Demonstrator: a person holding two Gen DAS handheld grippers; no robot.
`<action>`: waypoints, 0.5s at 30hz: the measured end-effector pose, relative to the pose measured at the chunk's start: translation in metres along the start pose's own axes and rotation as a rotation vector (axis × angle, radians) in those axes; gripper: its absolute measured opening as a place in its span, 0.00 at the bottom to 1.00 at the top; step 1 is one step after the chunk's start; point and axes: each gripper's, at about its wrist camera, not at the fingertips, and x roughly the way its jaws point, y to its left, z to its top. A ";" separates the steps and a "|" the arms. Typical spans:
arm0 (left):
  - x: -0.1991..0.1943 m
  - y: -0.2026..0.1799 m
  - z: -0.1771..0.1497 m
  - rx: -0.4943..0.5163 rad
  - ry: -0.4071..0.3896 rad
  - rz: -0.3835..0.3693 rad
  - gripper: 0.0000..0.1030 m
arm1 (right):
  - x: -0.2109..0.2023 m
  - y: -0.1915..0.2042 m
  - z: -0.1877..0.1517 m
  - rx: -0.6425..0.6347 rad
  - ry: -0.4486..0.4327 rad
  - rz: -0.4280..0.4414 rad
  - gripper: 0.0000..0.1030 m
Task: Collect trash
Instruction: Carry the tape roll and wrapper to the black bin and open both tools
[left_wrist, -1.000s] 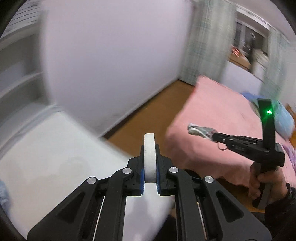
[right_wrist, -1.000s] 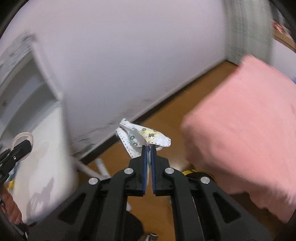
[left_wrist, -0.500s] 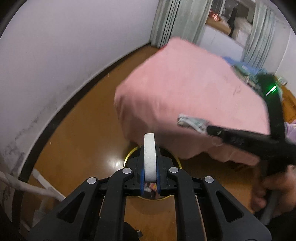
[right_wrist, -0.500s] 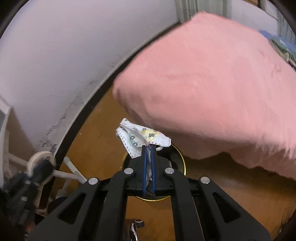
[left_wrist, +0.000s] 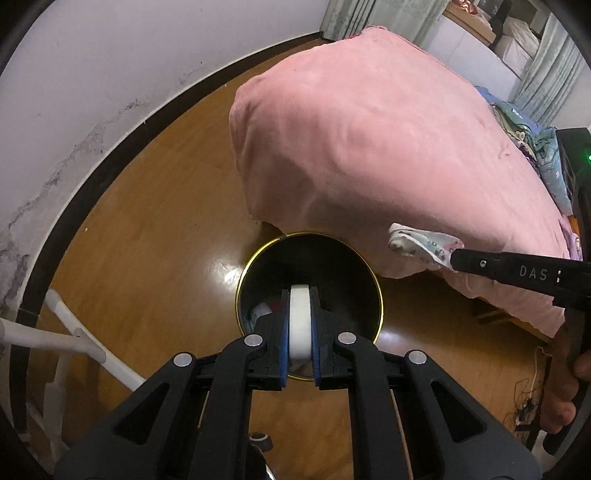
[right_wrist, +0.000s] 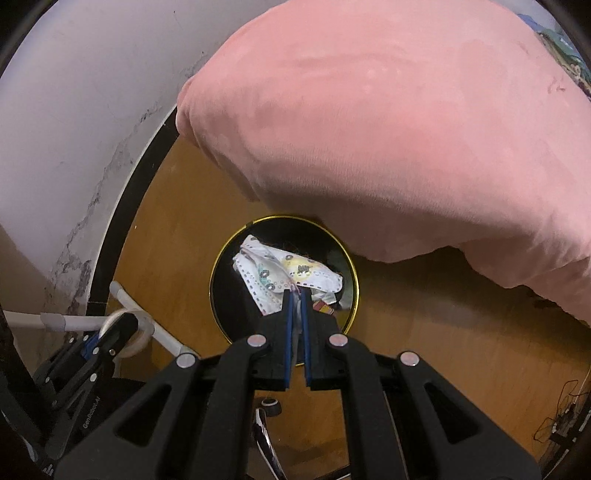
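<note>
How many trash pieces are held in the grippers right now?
2. A tape roll is pinched in the left gripper, and a crumpled wrapper in the right gripper; both are above the bin. More trash lies inside, partly hidden.

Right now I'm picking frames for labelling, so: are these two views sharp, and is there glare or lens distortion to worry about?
Left wrist view: sharp; ceiling-light glare on the wooden floor beside the bin; fisheye bends the baseboard into an arc. Right wrist view: also sharp, the crumpled wrapper crisp, the bin's inside dark, black vignette in the corners.
</note>
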 end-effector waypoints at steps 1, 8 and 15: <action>0.001 0.000 0.000 0.000 0.001 -0.003 0.08 | 0.001 0.000 -0.001 -0.001 0.005 -0.001 0.05; 0.001 -0.004 0.001 0.034 0.005 -0.011 0.08 | -0.002 0.007 -0.001 -0.019 0.010 0.010 0.05; 0.002 -0.007 0.002 0.040 0.011 -0.015 0.08 | -0.001 0.006 -0.001 -0.017 0.016 0.015 0.05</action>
